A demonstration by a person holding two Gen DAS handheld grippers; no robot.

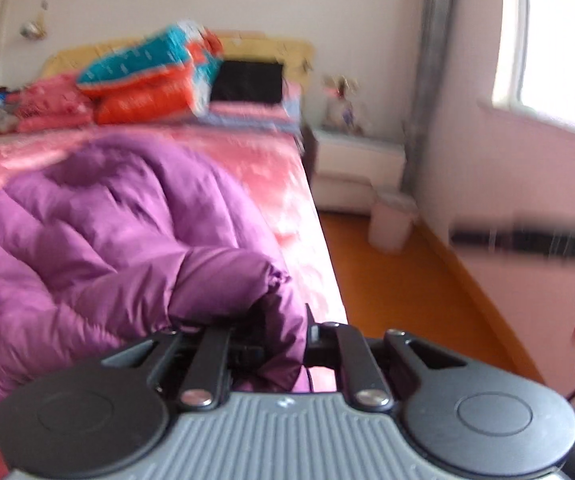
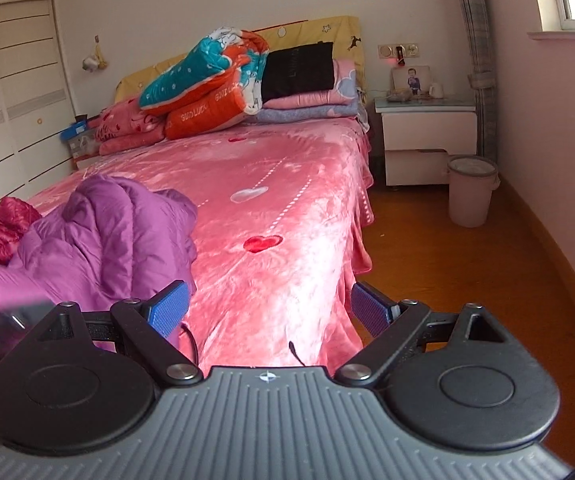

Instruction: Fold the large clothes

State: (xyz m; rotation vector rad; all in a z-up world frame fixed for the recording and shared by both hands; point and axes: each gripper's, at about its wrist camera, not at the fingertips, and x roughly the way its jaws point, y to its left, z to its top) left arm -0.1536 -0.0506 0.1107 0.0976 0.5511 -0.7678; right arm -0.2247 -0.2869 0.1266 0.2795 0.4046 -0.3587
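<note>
A purple puffer jacket (image 1: pixel 99 224) lies bunched on the pink bed (image 1: pixel 255 160). My left gripper (image 1: pixel 275 344) is shut on a fold of the jacket near the bed's right edge; the cloth hides its fingertips. In the right wrist view the same jacket (image 2: pixel 103 240) lies at the left on the bed (image 2: pixel 271 200). My right gripper (image 2: pixel 269 312) is open and empty above the bed's near right corner, with its blue pads (image 2: pixel 169 308) wide apart. The left pad is close beside the jacket's edge.
A red puffer garment (image 2: pixel 3 228) lies left of the purple jacket. Folded quilts and pillows (image 2: pixel 215 84) are stacked at the headboard. A white nightstand (image 2: pixel 427 136) and a pink bin (image 2: pixel 471 192) stand right of the bed on an orange wooden floor (image 2: pixel 467 280).
</note>
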